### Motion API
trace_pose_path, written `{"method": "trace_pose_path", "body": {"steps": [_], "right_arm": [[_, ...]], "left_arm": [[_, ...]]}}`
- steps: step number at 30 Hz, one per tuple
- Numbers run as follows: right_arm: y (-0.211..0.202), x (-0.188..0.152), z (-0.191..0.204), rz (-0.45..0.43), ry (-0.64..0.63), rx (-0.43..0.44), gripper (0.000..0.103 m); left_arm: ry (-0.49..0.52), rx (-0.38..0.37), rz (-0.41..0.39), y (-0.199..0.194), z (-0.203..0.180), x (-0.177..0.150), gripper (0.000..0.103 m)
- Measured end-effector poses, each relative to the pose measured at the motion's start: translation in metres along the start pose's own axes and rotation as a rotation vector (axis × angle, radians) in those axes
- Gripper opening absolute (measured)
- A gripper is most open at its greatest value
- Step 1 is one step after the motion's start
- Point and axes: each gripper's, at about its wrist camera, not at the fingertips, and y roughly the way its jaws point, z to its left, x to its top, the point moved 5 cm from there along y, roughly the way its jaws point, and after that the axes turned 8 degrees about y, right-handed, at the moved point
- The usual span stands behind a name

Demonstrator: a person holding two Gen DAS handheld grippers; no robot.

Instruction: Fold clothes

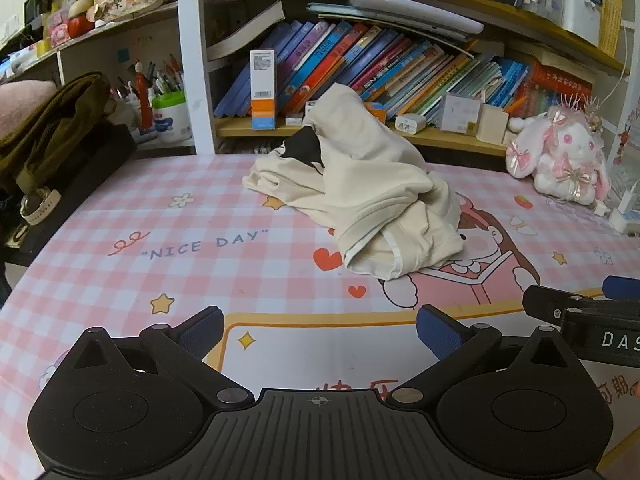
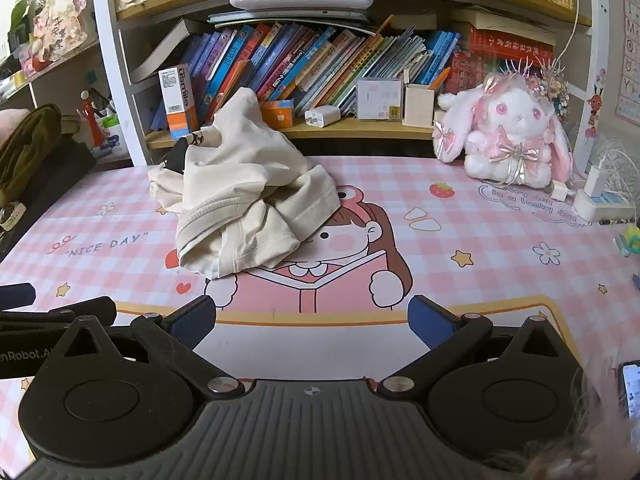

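A cream garment (image 1: 372,184) lies crumpled in a heap on the pink checked desk mat (image 1: 120,216), with a black patch showing near its top. It also shows in the right wrist view (image 2: 244,196), left of the middle. My left gripper (image 1: 320,332) is open and empty, low over the mat in front of the heap. My right gripper (image 2: 312,320) is open and empty, also short of the heap. The right gripper's edge shows at the right of the left wrist view (image 1: 584,312).
A bookshelf (image 2: 320,128) with books stands right behind the heap. A plush rabbit (image 2: 508,132) sits at the back right, next to chargers and a power strip (image 2: 600,200). Dark green and pink clothes (image 1: 44,128) are piled at the left. A phone (image 2: 632,392) lies near right.
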Motion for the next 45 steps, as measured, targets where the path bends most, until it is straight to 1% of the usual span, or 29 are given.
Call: {"method": "trace_pose_path", "body": {"steps": [16, 45], "right_arm": [[0.0009, -0.0032, 0.0015, 0.013, -0.004, -0.003, 0.103], [0.0078, -0.0038, 0.0026, 0.033, -0.002, -0.002, 0.103]], "left_arm": [[-0.002, 0.005, 0.008, 0.0015, 0.0029, -0.0045, 0.103], [-0.006, 0.018, 0.036, 0.0054, 0.0076, -0.0022, 0.103]]}}
